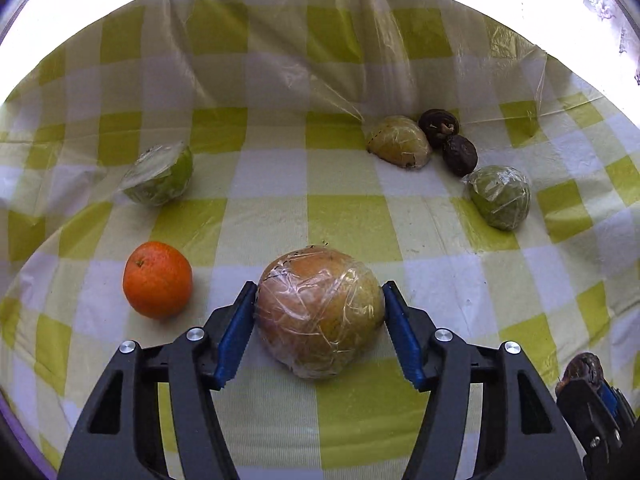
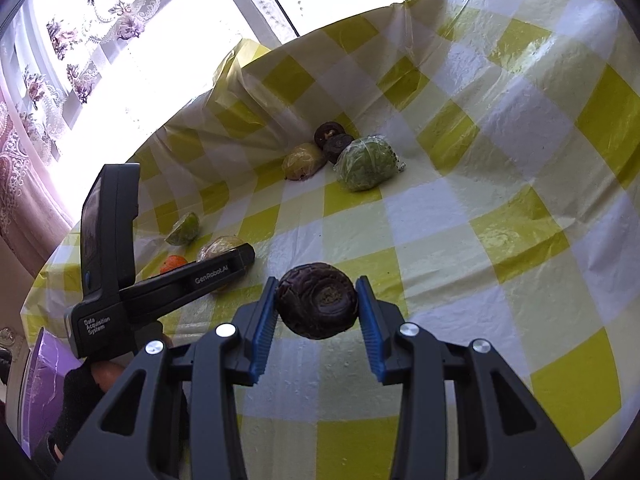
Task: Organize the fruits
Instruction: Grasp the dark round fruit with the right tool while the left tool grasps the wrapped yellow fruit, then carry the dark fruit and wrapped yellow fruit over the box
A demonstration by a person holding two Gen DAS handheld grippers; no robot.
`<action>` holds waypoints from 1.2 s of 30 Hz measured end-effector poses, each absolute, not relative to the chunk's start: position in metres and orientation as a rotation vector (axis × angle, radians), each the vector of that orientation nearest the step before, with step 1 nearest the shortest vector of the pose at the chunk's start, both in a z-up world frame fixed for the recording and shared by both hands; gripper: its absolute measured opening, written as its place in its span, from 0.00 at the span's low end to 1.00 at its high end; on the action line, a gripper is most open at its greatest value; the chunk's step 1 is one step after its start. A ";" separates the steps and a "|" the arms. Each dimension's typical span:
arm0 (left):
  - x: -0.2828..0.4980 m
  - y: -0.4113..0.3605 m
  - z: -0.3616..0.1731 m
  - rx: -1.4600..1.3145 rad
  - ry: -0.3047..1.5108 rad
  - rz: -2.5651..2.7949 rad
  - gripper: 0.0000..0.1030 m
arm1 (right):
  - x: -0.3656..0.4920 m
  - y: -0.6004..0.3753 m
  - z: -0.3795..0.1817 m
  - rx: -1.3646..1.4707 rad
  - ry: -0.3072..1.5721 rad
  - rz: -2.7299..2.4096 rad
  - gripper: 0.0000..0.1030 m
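My table is covered with a yellow-green and white checked plastic cloth, creased and glossy, filling most of both views. In my left wrist view a sheet of clear plastic film rises in wrinkled folds at the upper middle of the frame. Behind the table's far edge, at the upper left of my right wrist view, a bright window blows out to white, hung with a lace curtain patterned in purple flowers. At the lower left edge sits something lilac, which I cannot identify.
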State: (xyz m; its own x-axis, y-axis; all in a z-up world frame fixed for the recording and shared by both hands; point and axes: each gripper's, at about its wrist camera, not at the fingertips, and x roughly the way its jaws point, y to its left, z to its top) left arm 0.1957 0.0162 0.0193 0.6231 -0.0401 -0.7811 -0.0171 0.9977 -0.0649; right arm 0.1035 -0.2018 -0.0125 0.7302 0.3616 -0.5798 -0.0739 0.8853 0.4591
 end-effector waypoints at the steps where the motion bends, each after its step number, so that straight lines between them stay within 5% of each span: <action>1: 0.188 0.020 0.020 -0.092 0.892 -0.017 0.58 | 0.104 -0.201 -0.013 0.425 0.719 0.248 0.38; 15: 0.005 0.036 0.021 -0.221 0.787 0.001 0.58 | 0.104 -0.199 -0.015 0.418 0.737 0.249 0.38; 36: -0.052 0.044 0.019 -0.235 0.765 -0.033 0.59 | -0.019 -0.159 -0.014 0.319 0.752 0.380 0.38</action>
State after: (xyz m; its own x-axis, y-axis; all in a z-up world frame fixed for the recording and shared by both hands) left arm -0.0518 0.0436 0.0186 0.7220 -0.1144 -0.6823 -0.0559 0.9733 -0.2224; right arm -0.0186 -0.1588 -0.0140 0.6684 0.4428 -0.5976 -0.2186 0.8849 0.4112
